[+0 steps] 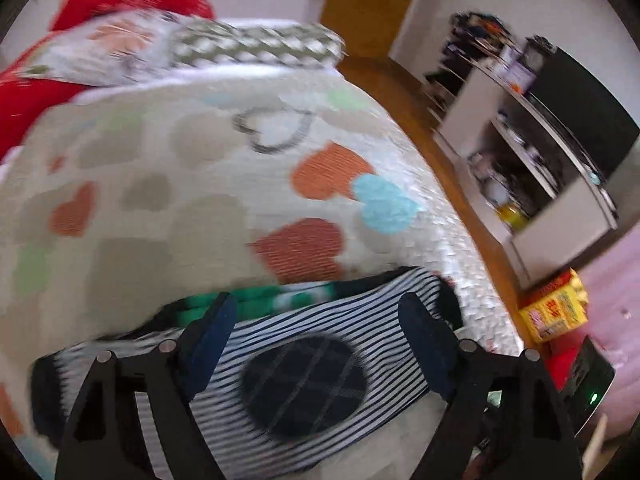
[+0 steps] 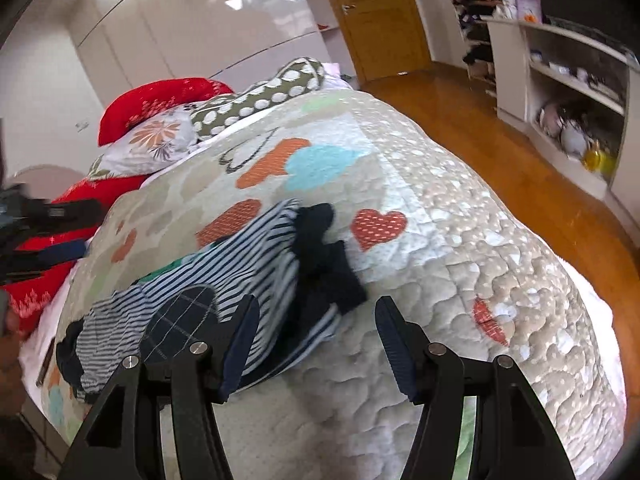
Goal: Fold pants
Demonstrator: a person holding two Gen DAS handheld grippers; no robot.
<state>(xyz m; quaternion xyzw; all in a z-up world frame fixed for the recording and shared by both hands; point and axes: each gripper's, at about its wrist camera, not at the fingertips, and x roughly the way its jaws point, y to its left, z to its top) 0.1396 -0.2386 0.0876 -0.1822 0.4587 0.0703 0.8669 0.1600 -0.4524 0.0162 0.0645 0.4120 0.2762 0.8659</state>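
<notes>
Left tongs [image 1: 316, 320], right tongs [image 2: 316, 320] spread above pants [image 2: 224, 280].

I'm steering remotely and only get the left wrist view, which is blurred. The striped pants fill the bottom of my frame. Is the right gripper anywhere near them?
Observer: Yes. The right gripper is open above the quilt, with its left finger over the edge of the striped pants.
Operator: Is it holding any fabric?
Observer: No, nothing sits between its fingers.
Operator: Are the pants laid flat?
Observer: No. In the right wrist view they lie bunched, and a dark navy part is crumpled along the side nearest that gripper.
</notes>
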